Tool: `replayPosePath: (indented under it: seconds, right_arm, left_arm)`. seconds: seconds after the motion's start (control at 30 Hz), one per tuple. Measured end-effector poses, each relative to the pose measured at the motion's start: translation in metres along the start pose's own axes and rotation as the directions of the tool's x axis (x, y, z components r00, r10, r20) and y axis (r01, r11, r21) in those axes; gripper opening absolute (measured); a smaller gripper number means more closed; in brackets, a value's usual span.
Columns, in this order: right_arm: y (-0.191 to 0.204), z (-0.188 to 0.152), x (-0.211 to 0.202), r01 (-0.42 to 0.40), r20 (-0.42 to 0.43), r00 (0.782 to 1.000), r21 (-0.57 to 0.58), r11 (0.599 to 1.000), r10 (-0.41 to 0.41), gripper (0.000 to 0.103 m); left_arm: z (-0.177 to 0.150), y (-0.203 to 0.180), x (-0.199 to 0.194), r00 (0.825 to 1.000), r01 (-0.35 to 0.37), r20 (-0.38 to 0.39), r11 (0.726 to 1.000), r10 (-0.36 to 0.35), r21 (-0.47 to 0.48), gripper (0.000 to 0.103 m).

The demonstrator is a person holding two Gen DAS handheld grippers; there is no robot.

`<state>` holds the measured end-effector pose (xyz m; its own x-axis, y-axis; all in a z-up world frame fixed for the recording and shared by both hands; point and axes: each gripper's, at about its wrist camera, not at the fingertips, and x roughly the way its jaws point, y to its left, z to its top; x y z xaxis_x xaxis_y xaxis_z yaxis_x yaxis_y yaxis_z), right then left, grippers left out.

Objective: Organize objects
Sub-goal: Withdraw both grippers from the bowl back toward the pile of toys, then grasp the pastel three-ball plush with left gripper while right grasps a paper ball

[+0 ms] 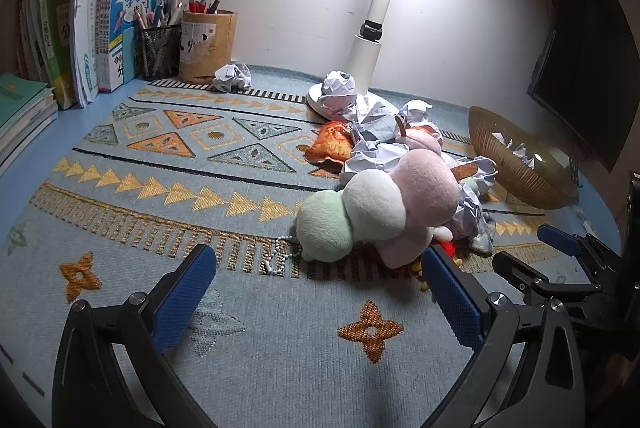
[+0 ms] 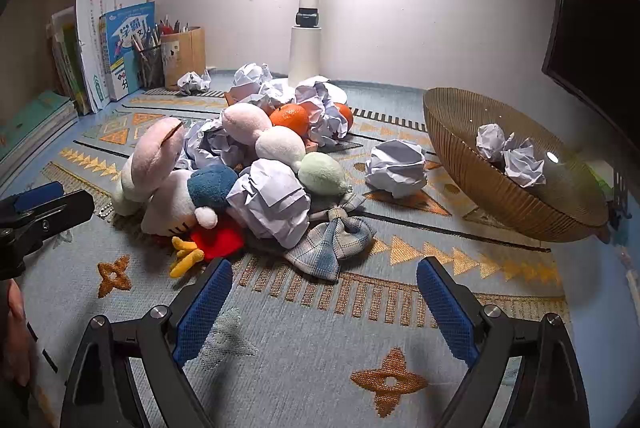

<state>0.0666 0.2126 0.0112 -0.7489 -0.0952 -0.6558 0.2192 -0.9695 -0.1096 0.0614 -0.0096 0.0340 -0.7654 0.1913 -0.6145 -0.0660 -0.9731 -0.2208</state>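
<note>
monitor (image 1: pixel 580 59) cut off at edge, oranges (image 2: pixel 290 117) half buried under paper (image 2: pixel 324 111)

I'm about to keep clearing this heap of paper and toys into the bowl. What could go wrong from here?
1. The oranges sit half buried among crumpled paper balls; pulling paper out could send them rolling.
2. The wicker bowl is tilted, so dropped paper may tip it or spill.
3. The plush toy's bead chain trails loose and could snag a finger.

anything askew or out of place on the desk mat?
Yes. The brown bowl sits tilted with two paper balls inside, while more crumpled paper, plush toys and oranges lie heaped mid-mat. One paper ball lies apart beside the bowl.
</note>
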Motion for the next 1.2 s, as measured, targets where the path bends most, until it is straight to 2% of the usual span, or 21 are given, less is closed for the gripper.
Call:
replayPosePath:
  seconds: [0.43,0.57,0.7,0.87,0.9,0.93,1.0,1.03,1.1,1.13,1.17,1.2]
  right_arm:
    - [0.0,0.0,0.0,0.0,-0.005,1.0,0.002,1.0,0.0,0.093]
    - [-0.008,0.0,-0.001,-0.027,-0.004,1.0,0.039,0.999,0.027,0.093]
    - [-0.019,0.001,-0.002,-0.068,0.003,0.998,0.091,0.994,0.068,0.093]
    - [-0.025,0.002,-0.002,-0.092,0.003,0.996,0.126,0.988,0.092,0.093]
    - [-0.025,0.002,-0.001,-0.09,0.0,0.996,0.125,0.988,0.091,0.093]
    - [-0.024,0.002,-0.001,-0.089,-0.002,0.996,0.123,0.988,0.09,0.093]
    - [-0.023,0.002,0.0,-0.089,-0.004,0.996,0.114,0.989,0.09,0.093]
    - [-0.022,0.002,0.0,-0.087,-0.006,0.996,0.111,0.99,0.088,0.093]
    - [-0.021,0.002,0.0,-0.075,-0.003,0.997,0.105,0.992,0.076,0.093]
    - [-0.02,0.002,-0.001,-0.069,0.003,0.998,0.105,0.992,0.069,0.093]
    - [-0.021,0.002,-0.002,-0.068,0.007,0.998,0.106,0.992,0.068,0.093]
    - [-0.022,0.002,-0.002,-0.069,0.01,0.998,0.108,0.992,0.069,0.093]
  left_arm:
    - [0.001,-0.001,0.0,1.0,0.001,0.001,1.0,-0.001,0.004,0.102]
    - [0.003,-0.004,0.004,0.996,0.077,-0.047,0.996,-0.075,0.038,0.102]
    - [0.011,-0.012,0.006,0.974,0.212,-0.106,0.971,-0.2,0.114,0.102]
    - [0.035,-0.023,0.034,0.977,0.191,-0.136,0.955,-0.163,0.226,0.102]
    - [0.039,-0.023,0.044,0.975,0.194,-0.156,0.952,-0.16,0.238,0.102]
    - [0.043,-0.023,0.055,0.965,0.223,-0.192,0.945,-0.179,0.238,0.102]
    - [0.046,-0.021,0.075,0.933,0.295,-0.274,0.934,-0.236,0.202,0.102]
    - [0.046,-0.019,0.082,0.921,0.316,-0.293,0.933,-0.257,0.175,0.092]
    - [0.048,-0.015,0.083,0.912,0.339,-0.293,0.929,-0.287,0.145,0.079]
    - [0.047,-0.013,0.079,0.904,0.369,-0.283,0.919,-0.321,0.136,0.062]
    - [0.047,-0.012,0.075,0.902,0.378,-0.274,0.916,-0.333,0.133,0.06]
    - [0.047,-0.011,0.071,0.916,0.355,-0.25,0.925,-0.315,0.135,0.059]
